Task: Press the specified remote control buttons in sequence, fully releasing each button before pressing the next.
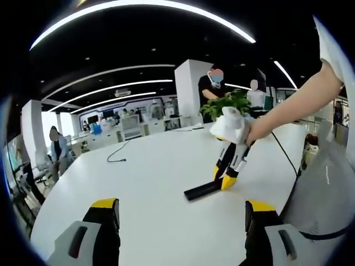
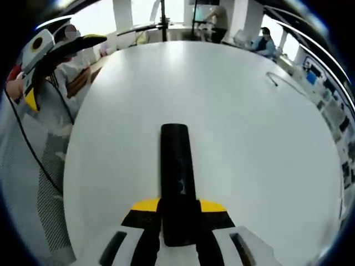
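Open-plan office, black ceiling with long curved white light strips (image 1: 138,6). Big white table (image 1: 155,166), surface glossy. A thin black cable (image 1: 115,158) lies near the table's far left edge. White square column (image 1: 191,91) beyond the far edge, green potted plant (image 1: 224,105) beside it. Desks and monitors (image 1: 127,124) further back, several people standing or seated around.

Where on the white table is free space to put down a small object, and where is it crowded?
The table is bare between the remote control and the black cable, and beyond the remote toward the plant. It is crowded where the right gripper sits at the remote.
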The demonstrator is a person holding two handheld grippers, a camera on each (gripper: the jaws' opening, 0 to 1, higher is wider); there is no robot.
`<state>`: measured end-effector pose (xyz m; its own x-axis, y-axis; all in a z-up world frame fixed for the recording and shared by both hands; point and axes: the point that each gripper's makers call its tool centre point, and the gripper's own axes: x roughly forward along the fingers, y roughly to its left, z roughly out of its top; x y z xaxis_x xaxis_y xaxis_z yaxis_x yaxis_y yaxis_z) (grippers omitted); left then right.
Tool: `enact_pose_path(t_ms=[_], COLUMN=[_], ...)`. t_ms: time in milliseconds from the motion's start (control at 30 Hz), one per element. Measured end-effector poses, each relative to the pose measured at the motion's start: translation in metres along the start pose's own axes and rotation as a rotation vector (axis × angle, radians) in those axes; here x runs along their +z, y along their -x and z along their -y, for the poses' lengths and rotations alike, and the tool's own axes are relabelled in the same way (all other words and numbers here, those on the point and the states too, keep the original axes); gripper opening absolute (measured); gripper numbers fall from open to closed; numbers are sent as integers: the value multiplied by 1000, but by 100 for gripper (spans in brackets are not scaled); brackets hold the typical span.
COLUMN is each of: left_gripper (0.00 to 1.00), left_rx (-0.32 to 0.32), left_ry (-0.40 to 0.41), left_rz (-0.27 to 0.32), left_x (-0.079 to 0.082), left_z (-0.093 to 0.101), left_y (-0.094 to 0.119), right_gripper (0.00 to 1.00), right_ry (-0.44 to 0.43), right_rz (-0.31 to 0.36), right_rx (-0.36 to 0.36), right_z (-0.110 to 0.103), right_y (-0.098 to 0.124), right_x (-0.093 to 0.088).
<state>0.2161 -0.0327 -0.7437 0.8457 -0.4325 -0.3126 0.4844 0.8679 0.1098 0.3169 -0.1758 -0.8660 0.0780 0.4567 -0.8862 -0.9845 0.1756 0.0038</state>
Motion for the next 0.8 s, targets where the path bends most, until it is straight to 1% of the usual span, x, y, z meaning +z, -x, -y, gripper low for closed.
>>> enact_pose_path(t_ms=[167, 800], left_gripper=[97, 97], left_rx=[-3, 8], left_ry=[-1, -1], left_rz=[-6, 0], left_x=[-1, -1], left_z=[1, -3], left_y=[0, 1], right_gripper=[21, 21], right_ry=[3, 16], right_rz=[-4, -27], right_rx=[2, 8], right_z=[7, 19], right_y=[-1, -2], right_x=[2, 5])
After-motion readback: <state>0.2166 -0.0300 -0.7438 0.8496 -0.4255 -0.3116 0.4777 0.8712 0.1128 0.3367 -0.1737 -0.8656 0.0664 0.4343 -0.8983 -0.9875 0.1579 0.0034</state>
